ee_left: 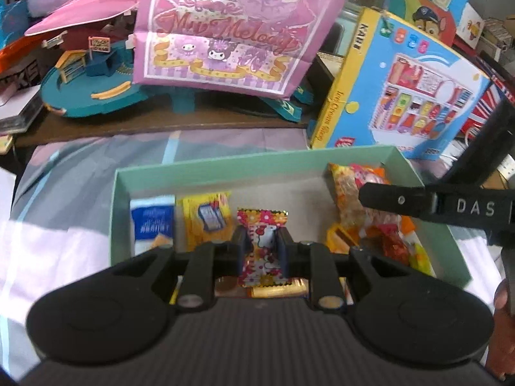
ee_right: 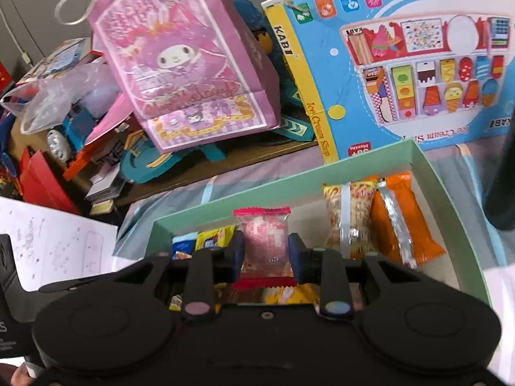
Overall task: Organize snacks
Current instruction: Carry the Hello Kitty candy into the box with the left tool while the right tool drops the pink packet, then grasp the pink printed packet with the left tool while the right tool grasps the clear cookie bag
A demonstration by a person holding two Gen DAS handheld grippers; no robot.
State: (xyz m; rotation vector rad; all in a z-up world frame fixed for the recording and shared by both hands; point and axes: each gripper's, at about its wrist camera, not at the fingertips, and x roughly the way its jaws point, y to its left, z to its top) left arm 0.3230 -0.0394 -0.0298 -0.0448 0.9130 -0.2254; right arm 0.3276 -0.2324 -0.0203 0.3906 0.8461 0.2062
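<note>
- Snacks are seen gathered in a pale green box (ee_left: pixel 225 169) resting on a striped bed sheet (ee_left: pixel 80 160), with toy boxes and a pink gift bag (ee_left: pixel 222 29) crowded behind.
- A flowered cat-print packet (ee_left: pixel 262 241) is pinched between the left tongs (ee_left: pixel 261 247) above the box's middle.
- A pink-edged clear packet (ee_right: pixel 265 244) is clamped in the right tongs (ee_right: pixel 266 254), likewise held over the box.
- A blue packet (ee_left: pixel 153 222) and a yellow packet (ee_left: pixel 207 218) are laid side by side at the box's left end; an orange bag (ee_right: pixel 402 218) and a noodle-print bag (ee_right: pixel 347 222) are lined up at the right end.
- The step in hand is judged to be the carrying of two packets to their places in the box.
- For the next move, each packet would need to be lowered into the bare strip between the two groups and released only once flat, so that neighbours are not disturbed.
</note>
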